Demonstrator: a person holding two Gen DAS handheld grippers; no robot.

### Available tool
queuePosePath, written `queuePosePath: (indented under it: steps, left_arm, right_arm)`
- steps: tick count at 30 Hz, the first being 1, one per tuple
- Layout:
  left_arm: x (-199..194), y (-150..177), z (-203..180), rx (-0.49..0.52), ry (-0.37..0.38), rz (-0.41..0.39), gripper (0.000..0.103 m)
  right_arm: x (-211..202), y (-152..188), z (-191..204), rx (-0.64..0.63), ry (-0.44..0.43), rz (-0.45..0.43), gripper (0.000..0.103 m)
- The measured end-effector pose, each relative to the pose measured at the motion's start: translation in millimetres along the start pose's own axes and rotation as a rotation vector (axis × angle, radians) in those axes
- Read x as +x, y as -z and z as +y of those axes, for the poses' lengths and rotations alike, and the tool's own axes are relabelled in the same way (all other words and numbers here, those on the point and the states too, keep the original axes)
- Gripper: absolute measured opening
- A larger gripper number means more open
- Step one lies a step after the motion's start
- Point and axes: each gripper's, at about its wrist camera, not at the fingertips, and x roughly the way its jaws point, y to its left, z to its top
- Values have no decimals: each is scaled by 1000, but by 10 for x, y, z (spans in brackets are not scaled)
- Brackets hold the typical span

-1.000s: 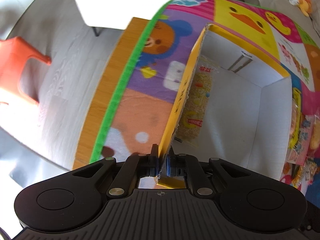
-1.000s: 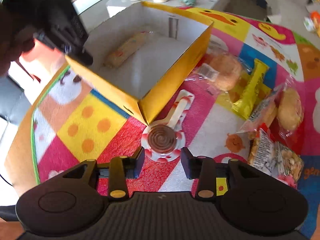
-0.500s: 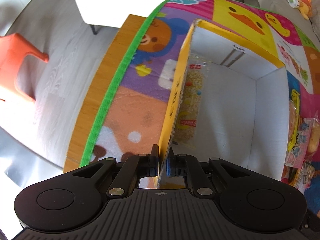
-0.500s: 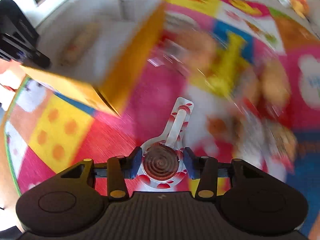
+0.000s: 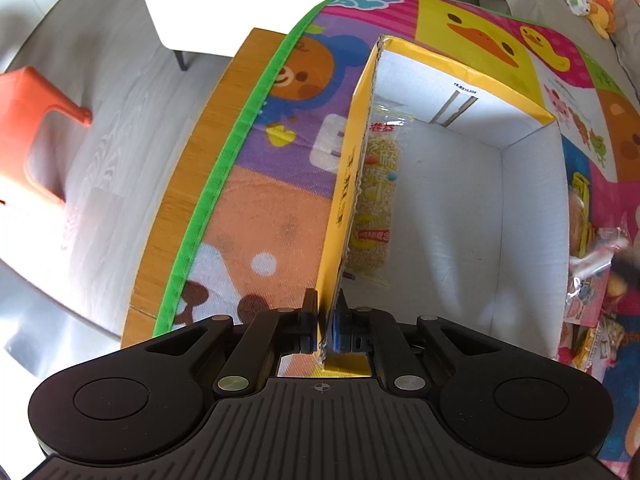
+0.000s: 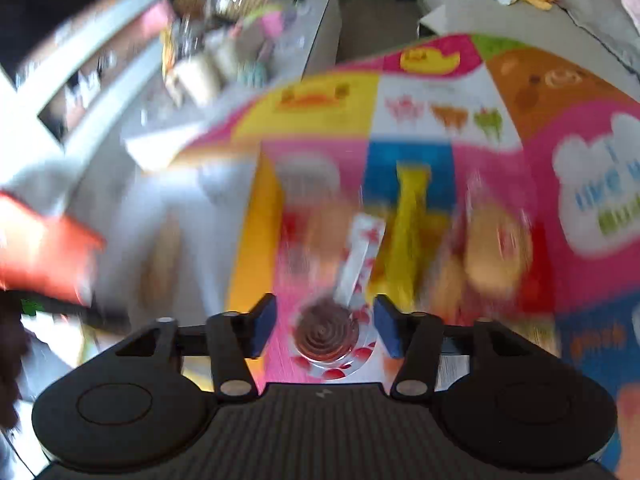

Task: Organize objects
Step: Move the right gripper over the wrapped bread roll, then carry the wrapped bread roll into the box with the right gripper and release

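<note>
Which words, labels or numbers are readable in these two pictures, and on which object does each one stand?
"live", partly cut off and blurred: on the white cloud of the mat.
Red Chinese characters on the snack bar packet in the box: not legible for me.
Small black number print on the box's far inner wall: too small to read.
Black print on the box's yellow outer wall: too oblique to read.
Snack wrappers beside the box: blurred.
</note>
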Motion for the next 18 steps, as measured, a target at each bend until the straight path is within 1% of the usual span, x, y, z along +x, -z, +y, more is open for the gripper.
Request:
queuePosePath:
  steps: [1,3,5,7,11,14,16,17,18]
  left_arm:
    - [2,-2,6,-3,2,-1,9]
    - [2,4,14,-4,8,-3,9]
    - [1,9,26,-6,14,-4,9]
    - [2,11,41,-12,24,0,9]
    - [2,18,57,-30,36,6,9]
    - [0,31,55,-31,43,8,10]
    - [-2,37,49,-26,46,15,10]
    - [-4,40,43,-20,47,20,10]
    - [-7,41,32,-9,45,24,9]
  right_arm:
    - [48,-138,-25,27,-11,0,63]
    - [127,-320,-61,61,-4,6,63]
    - [225,-451,-62,48,14,7,63]
    - [391,-561,-73,32,28,31,63]
    - [753,-696,-148,98,31,117,63]
    - [1040,-706,-183,138,6,200,64]
    - [1201,-700,-202,139,13,239,63]
    - [1209,-700,-195,134,12,238,50]
    - [1168,-708,-187,134,3,231,41]
